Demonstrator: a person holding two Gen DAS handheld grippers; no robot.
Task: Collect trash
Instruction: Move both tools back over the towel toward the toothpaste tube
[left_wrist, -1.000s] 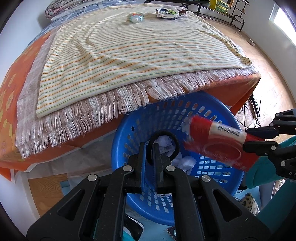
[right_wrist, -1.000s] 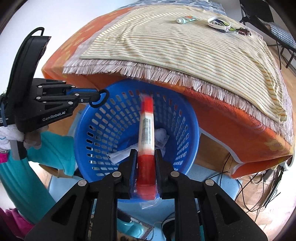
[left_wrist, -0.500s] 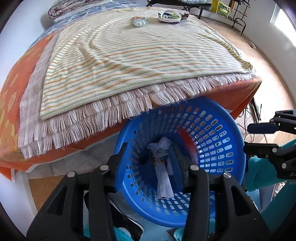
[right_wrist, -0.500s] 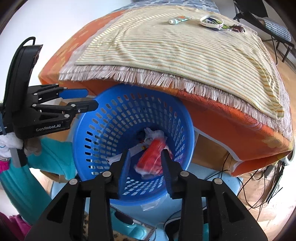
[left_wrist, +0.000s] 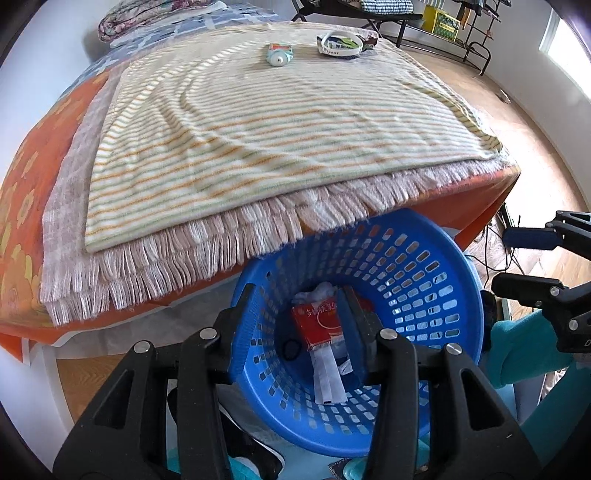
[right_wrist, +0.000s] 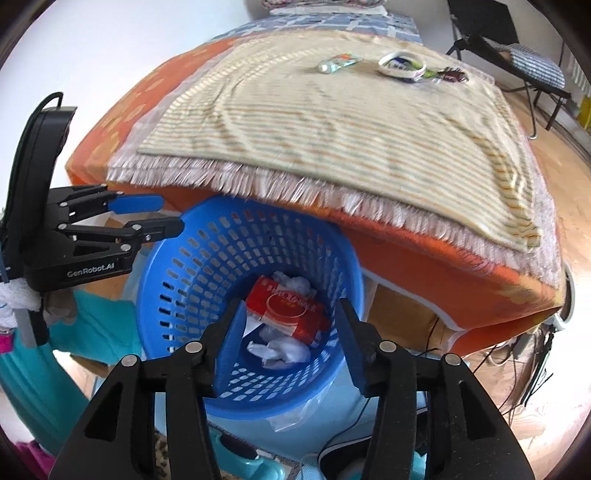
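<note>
Looking from the left wrist, the left hand-held gripper (left_wrist: 297, 306) hangs over the blue basket (left_wrist: 424, 266), jaws apart and empty; the red packet (left_wrist: 319, 323) lies inside on crumpled paper. A tube (left_wrist: 279, 55) and a paper bowl (left_wrist: 340, 43) rest far off on the striped blanket (left_wrist: 277, 129). From the right wrist, the right hand-held gripper (right_wrist: 290, 328) has just been opening, nothing between its jaws, the red packet (right_wrist: 286, 306) below in the basket (right_wrist: 192, 266).

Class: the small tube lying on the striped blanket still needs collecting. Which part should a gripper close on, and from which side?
Probably the flat body of the tube, behind its round cap. It lies flat, so come from above with the fingers across its narrow width.
</note>
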